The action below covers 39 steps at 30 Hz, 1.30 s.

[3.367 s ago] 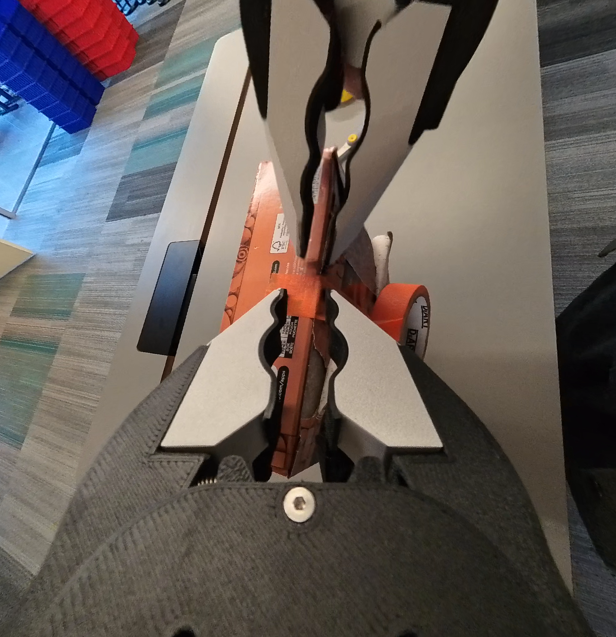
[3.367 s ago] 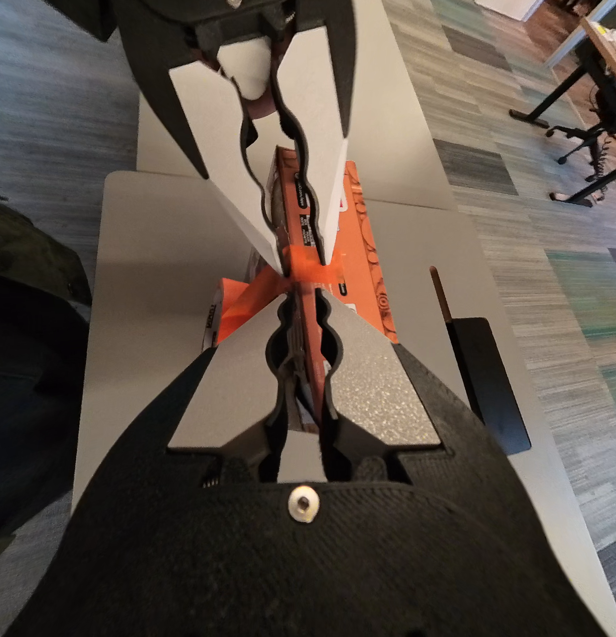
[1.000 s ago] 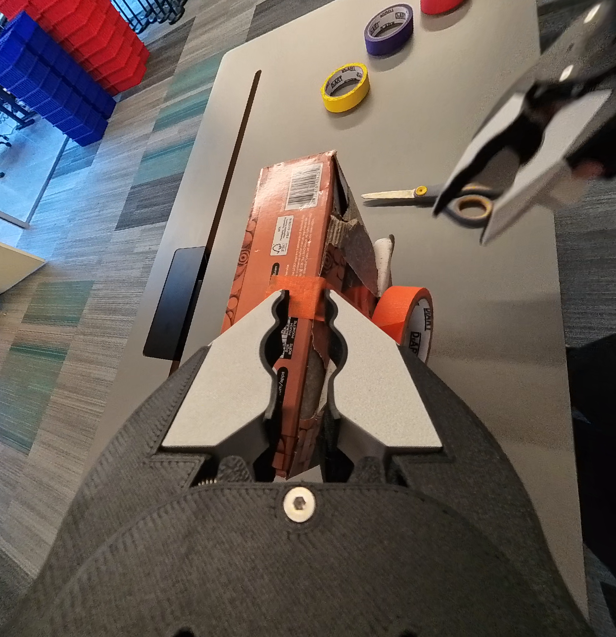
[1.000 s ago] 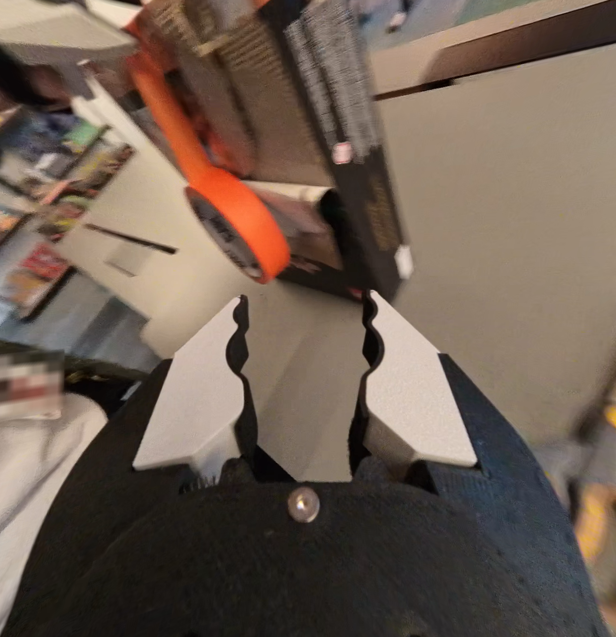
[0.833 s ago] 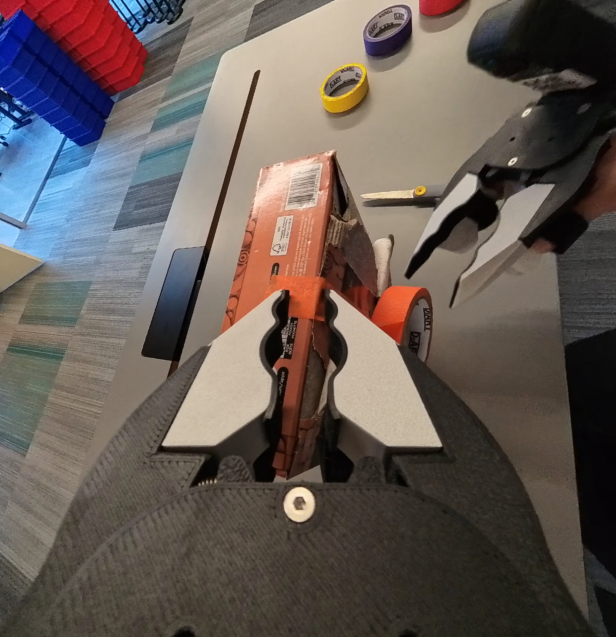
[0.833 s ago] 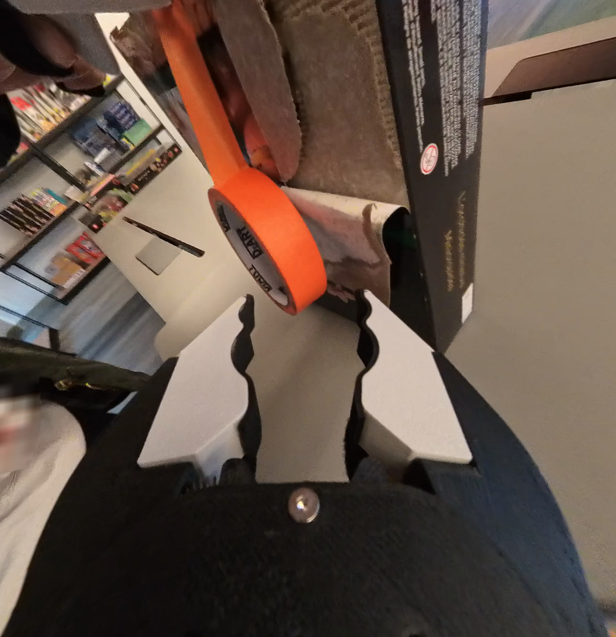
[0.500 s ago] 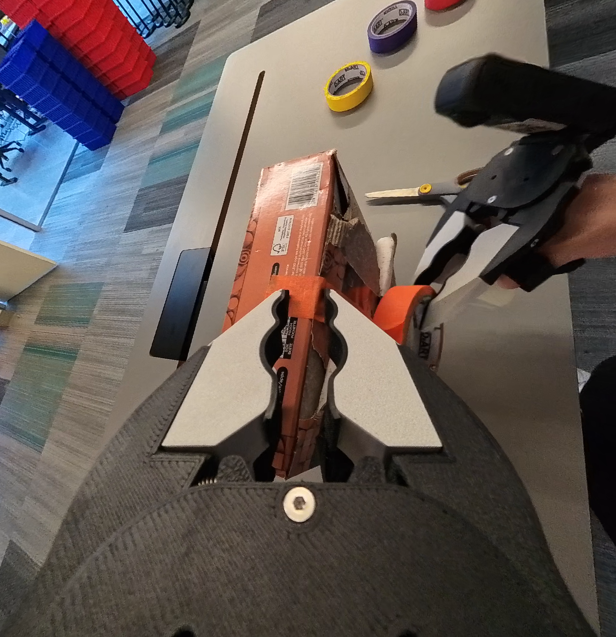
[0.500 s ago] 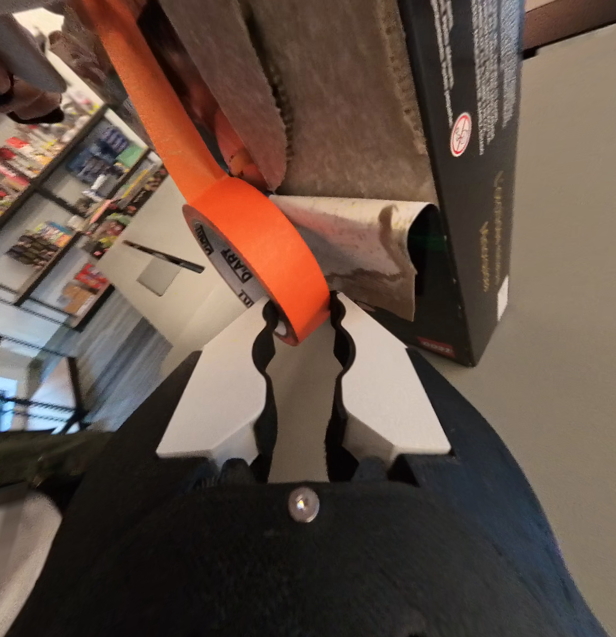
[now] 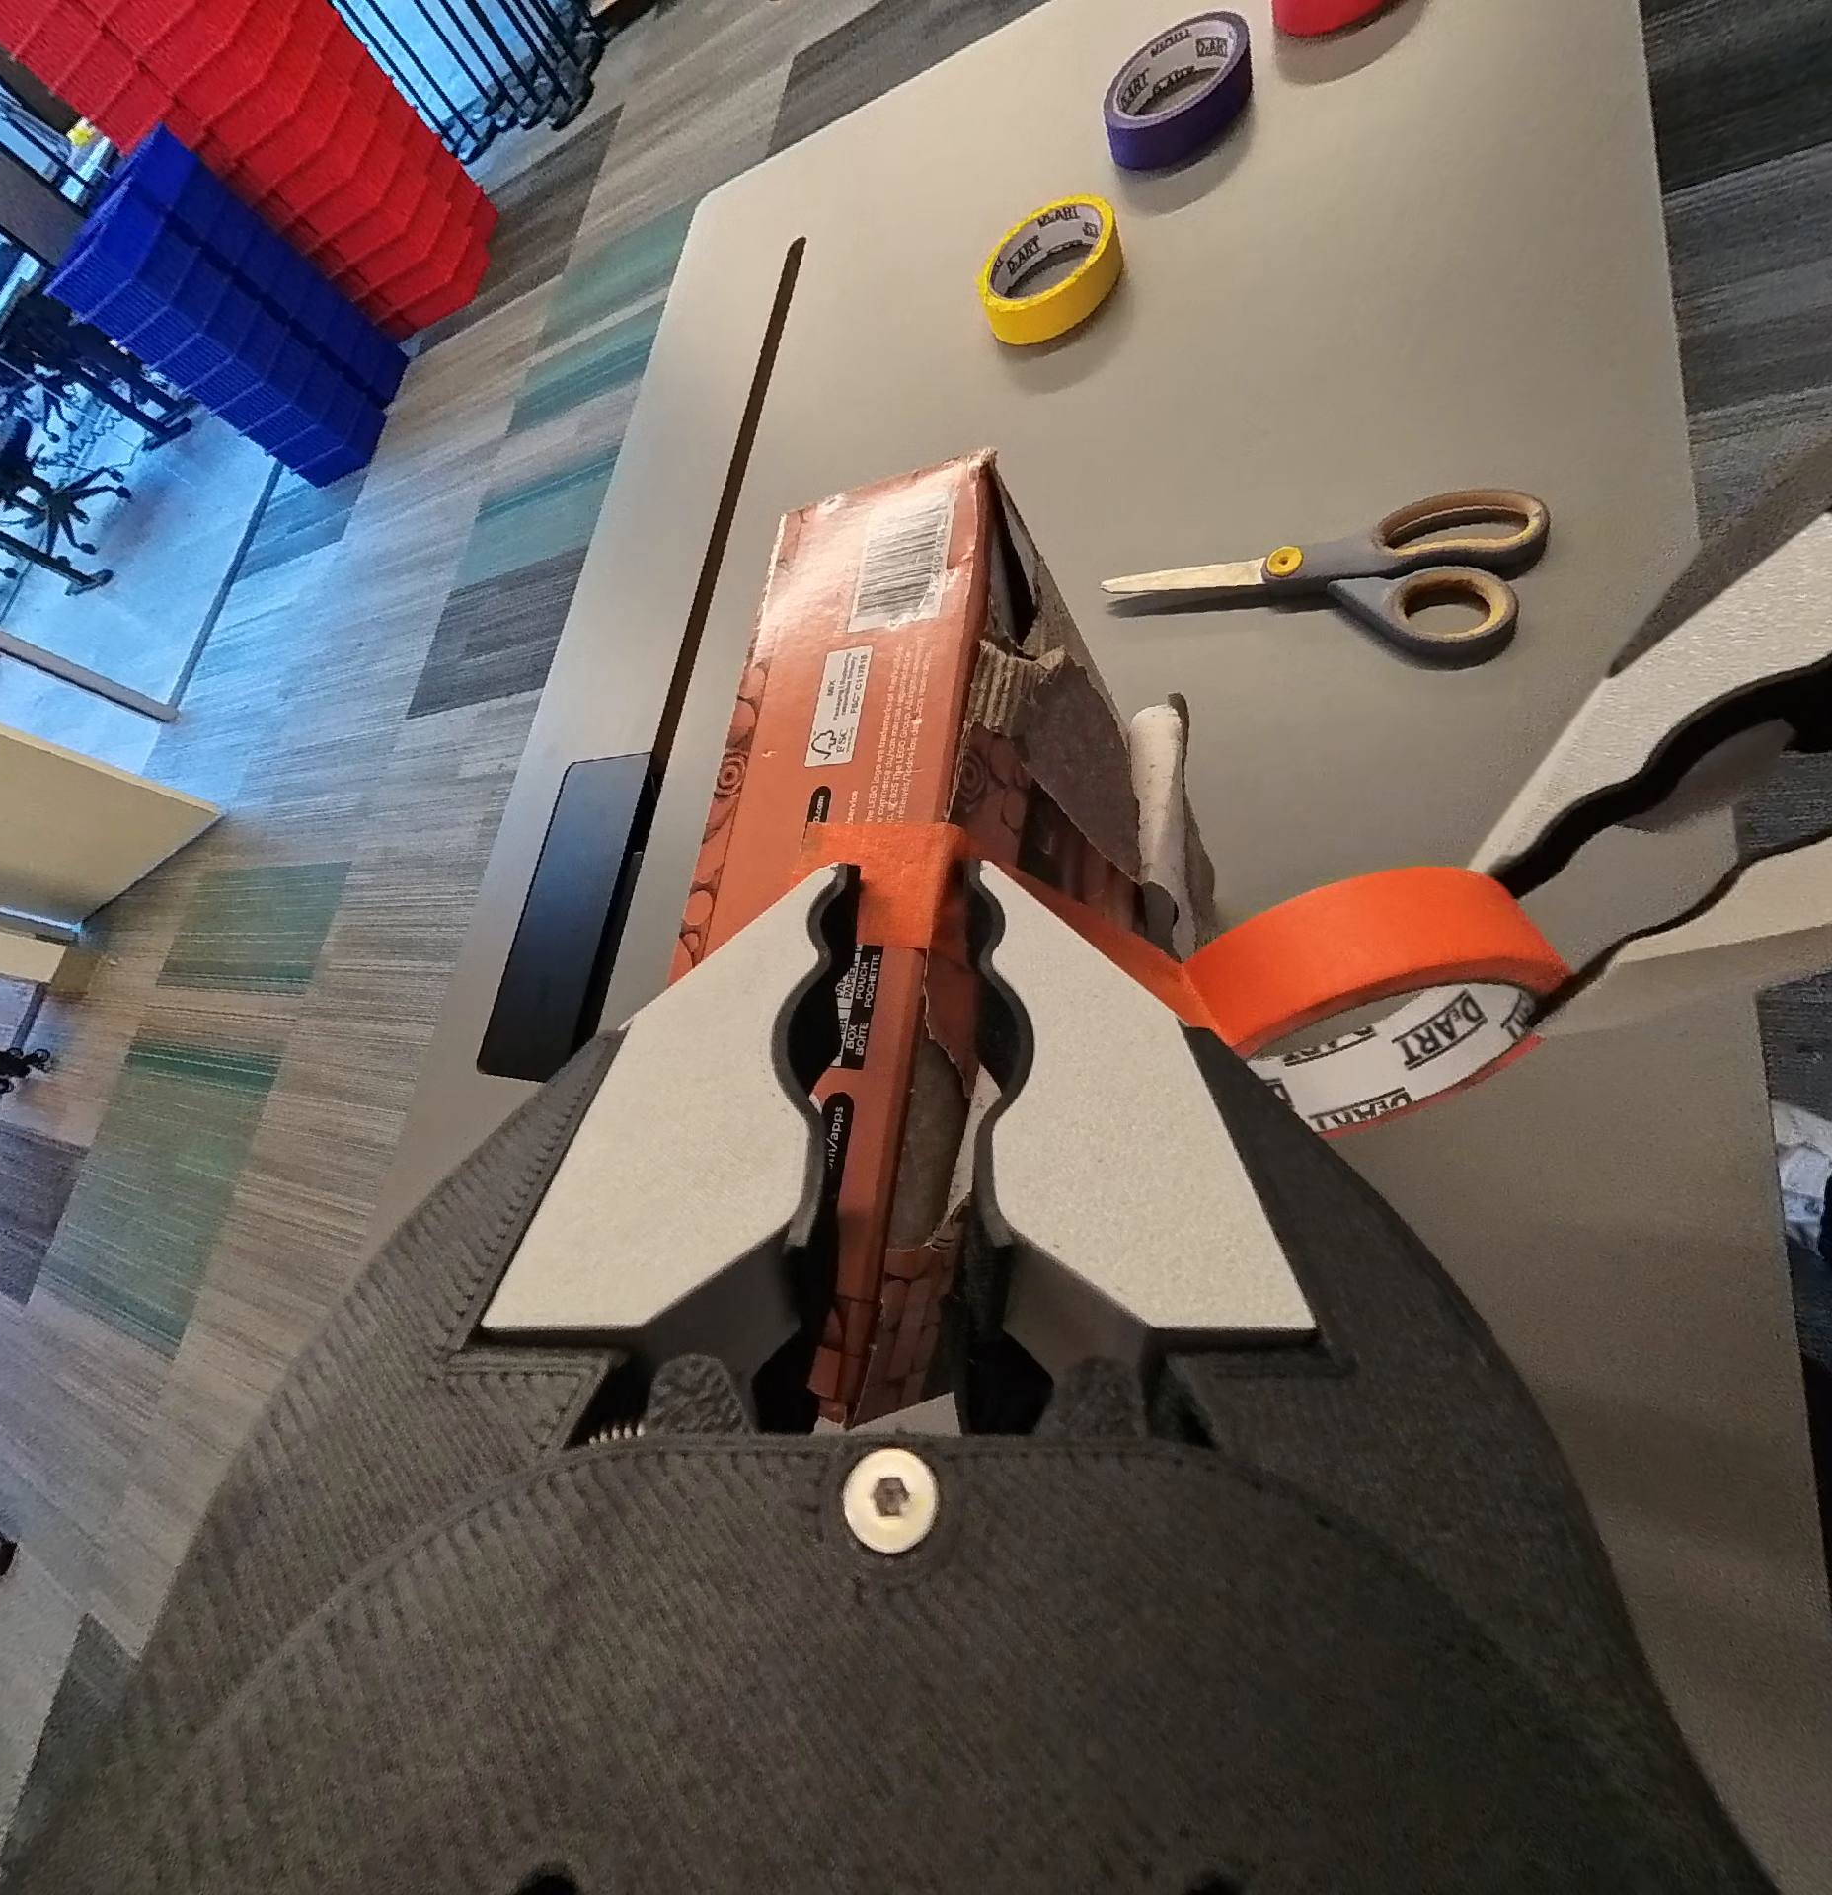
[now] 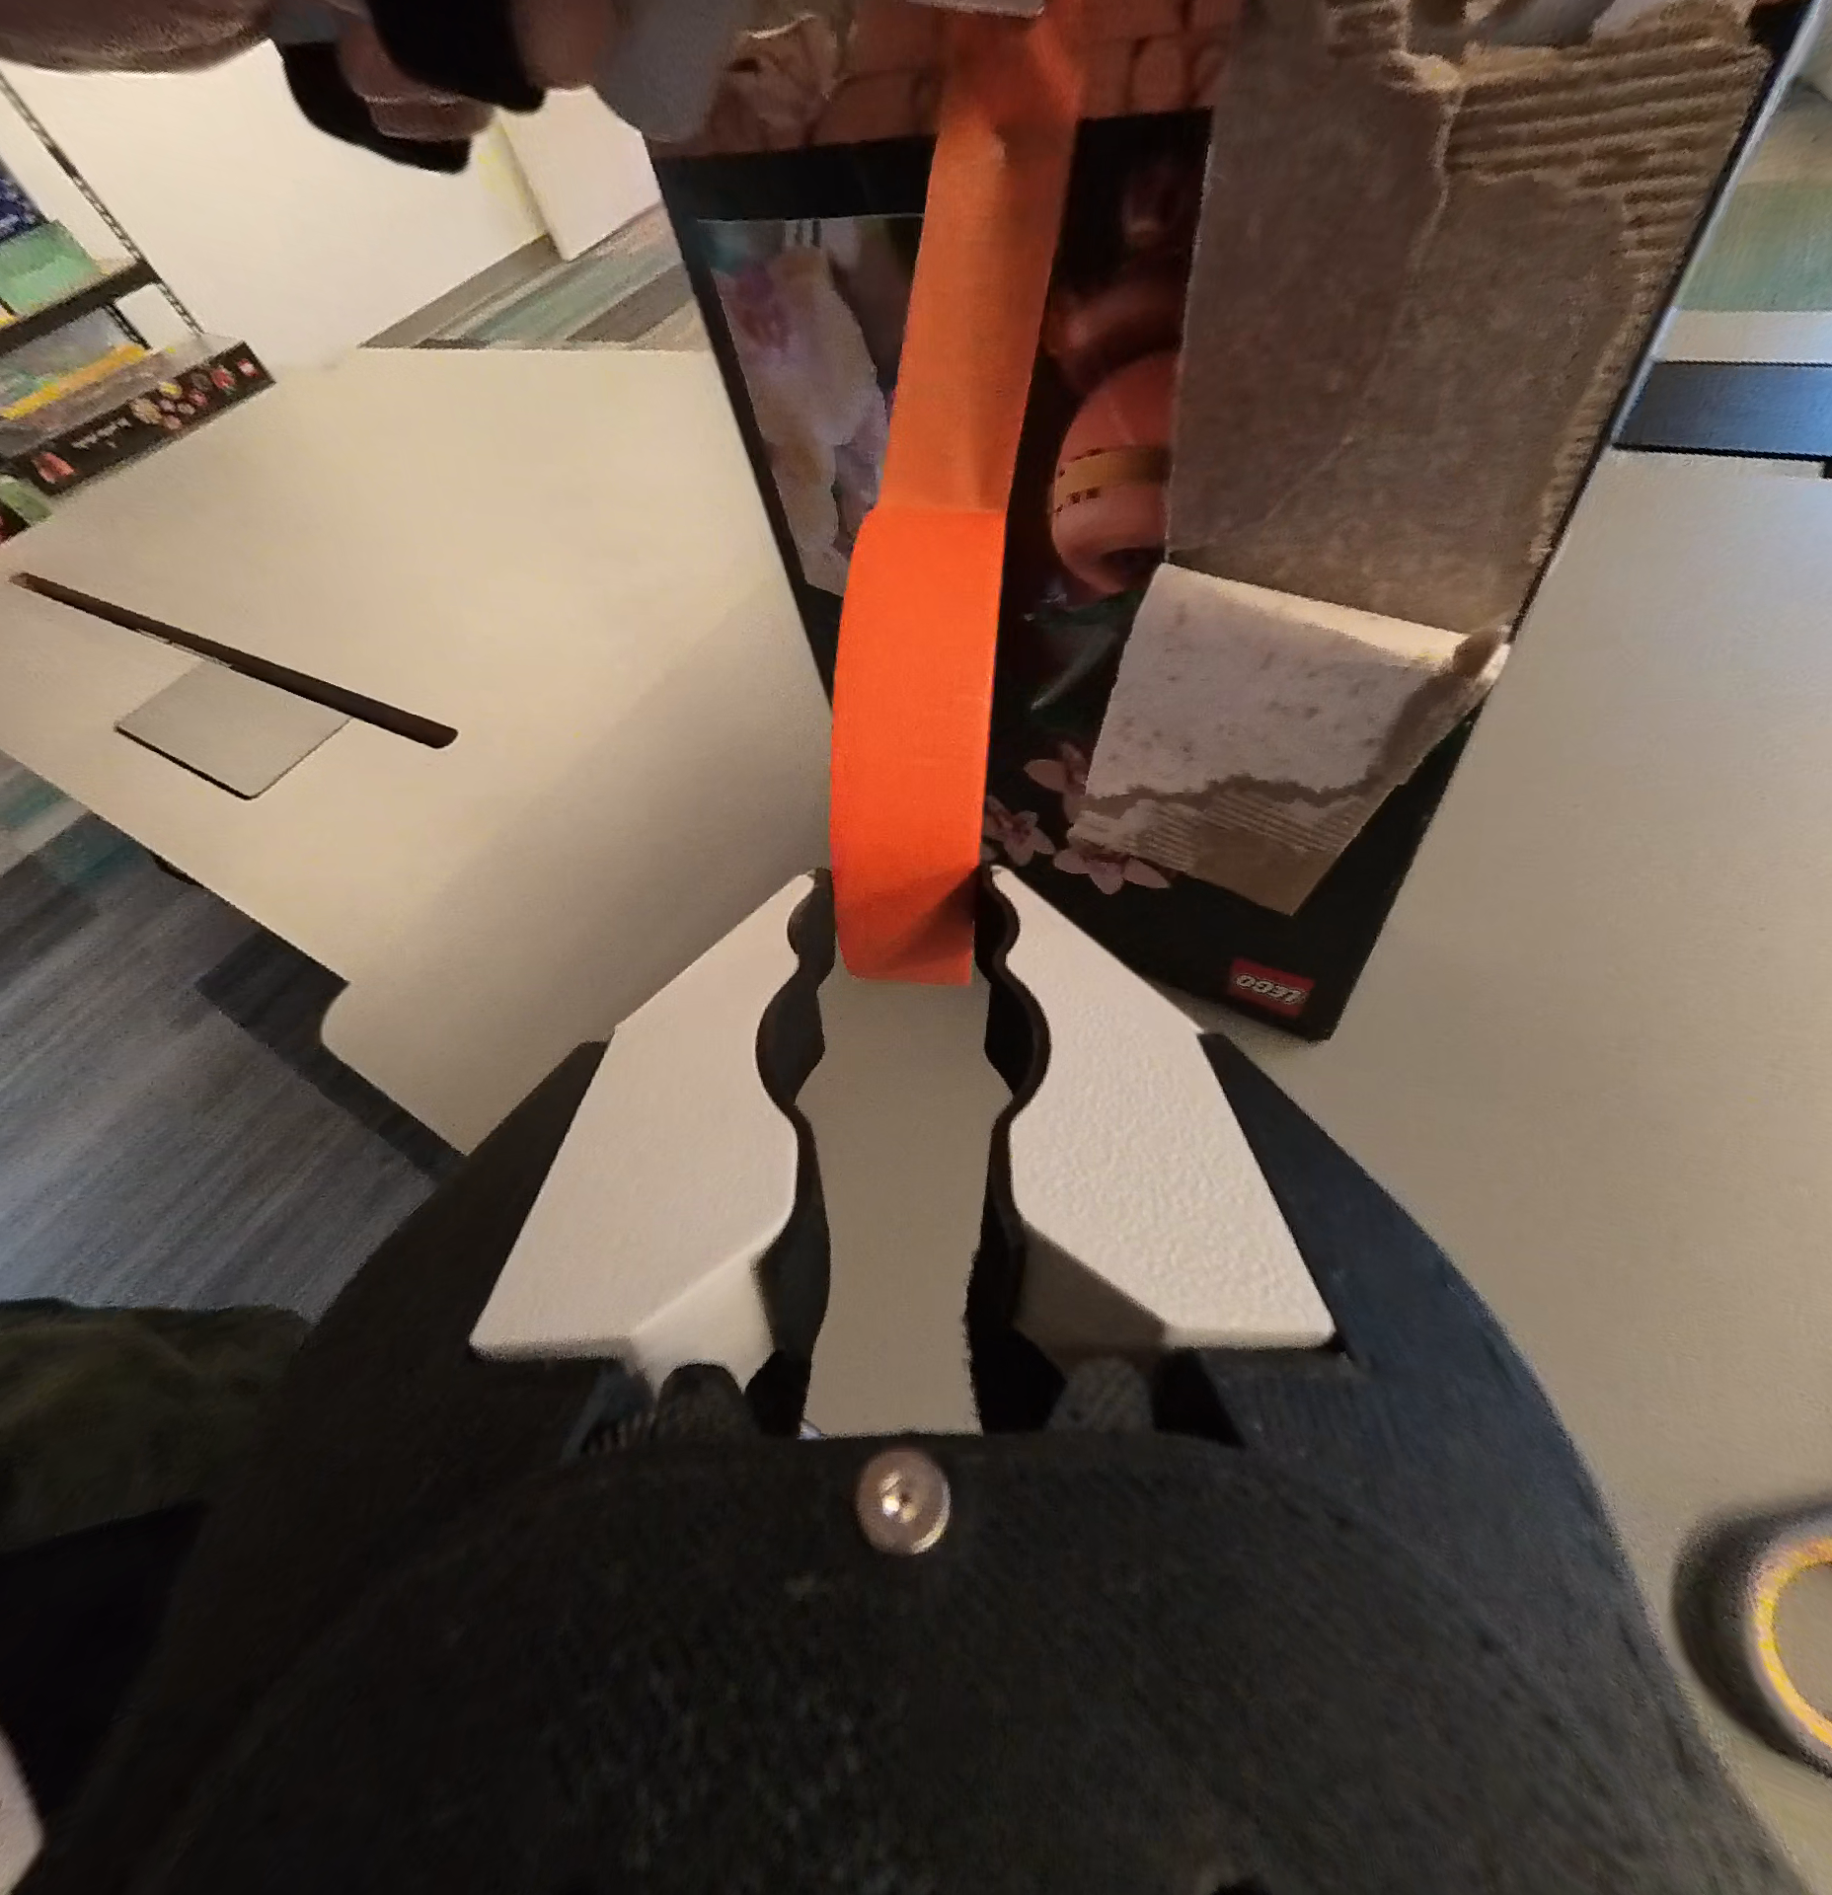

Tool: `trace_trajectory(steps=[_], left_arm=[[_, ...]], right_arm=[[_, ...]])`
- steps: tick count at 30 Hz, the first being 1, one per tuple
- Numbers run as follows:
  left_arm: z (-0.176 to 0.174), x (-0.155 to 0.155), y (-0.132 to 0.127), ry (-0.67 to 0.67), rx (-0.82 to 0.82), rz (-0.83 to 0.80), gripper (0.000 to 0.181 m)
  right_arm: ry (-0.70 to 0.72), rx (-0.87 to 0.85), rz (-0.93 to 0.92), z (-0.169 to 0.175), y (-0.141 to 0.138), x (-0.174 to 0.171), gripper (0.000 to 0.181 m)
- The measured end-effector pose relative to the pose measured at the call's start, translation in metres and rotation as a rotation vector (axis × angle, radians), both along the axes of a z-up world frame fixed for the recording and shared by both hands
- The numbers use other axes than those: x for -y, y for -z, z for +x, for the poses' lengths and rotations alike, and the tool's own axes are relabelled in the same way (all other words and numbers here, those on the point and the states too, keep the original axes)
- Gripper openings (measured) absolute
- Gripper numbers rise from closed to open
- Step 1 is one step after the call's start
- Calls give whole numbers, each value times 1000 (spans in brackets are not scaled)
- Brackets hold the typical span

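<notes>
The right gripper (image 10: pixel 897 890) has swung away from the top of the box and come down at its side, where it now pinches the orange tape roll (image 10: pixel 912 738) at the rim; seconds ago both grippers were clamped nose to nose on the box edge, and half a second back the roll sat closer against the box. The left gripper (image 9: pixel 904 890) has not budged: its jaws are closed tight on the top edge of the upright red-brown cardboard box (image 9: pixel 871 718), right by the orange tape strip (image 9: pixel 886 872) wrapped over that edge. The left wrist view takes in the far end of the grey table (image 9: pixel 1302 359), with scissors (image 9: pixel 1404 574), a yellow tape roll (image 9: pixel 1050 269) and a purple tape roll (image 9: pixel 1179 90) well apart from the box, and shows the right gripper (image 9: pixel 1517 923) at the right, holding the roll lifted with tape stretched back to the box. The right wrist view instead shows the box's torn face (image 10: pixel 1353 410), bare grey card and a curled flap (image 10: pixel 1261 718), and the tape running taut up the front.
</notes>
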<state>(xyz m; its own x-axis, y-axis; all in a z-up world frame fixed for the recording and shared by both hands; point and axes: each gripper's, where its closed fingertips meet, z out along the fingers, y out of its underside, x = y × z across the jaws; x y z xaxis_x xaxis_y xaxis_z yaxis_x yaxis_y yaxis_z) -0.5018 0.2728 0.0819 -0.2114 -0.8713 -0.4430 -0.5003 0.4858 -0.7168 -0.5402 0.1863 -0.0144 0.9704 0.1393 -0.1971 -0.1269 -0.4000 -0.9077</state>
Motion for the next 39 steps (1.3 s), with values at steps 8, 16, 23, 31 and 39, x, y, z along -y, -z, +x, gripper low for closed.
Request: trace_trajectory(steps=[8,16,23,31,39], left_arm=[[-1,0,0,43,-3,-6,18],[-1,-1,0,91,-12,-23,18],[-2,-1,0,108,-7,-21,17],[-2,0,0,110,-5,-14,17],[-2,-2,0,115,4,-5,17]], right_arm=[[-35,-44,4,-30,0,-12,28],[87,-77,-16,-35,6,-9,46],[67,-287,10,-23,6,-2,51],[349,-143,-114,99,31,48,28],[489,28,-654,225,126,115,28]])
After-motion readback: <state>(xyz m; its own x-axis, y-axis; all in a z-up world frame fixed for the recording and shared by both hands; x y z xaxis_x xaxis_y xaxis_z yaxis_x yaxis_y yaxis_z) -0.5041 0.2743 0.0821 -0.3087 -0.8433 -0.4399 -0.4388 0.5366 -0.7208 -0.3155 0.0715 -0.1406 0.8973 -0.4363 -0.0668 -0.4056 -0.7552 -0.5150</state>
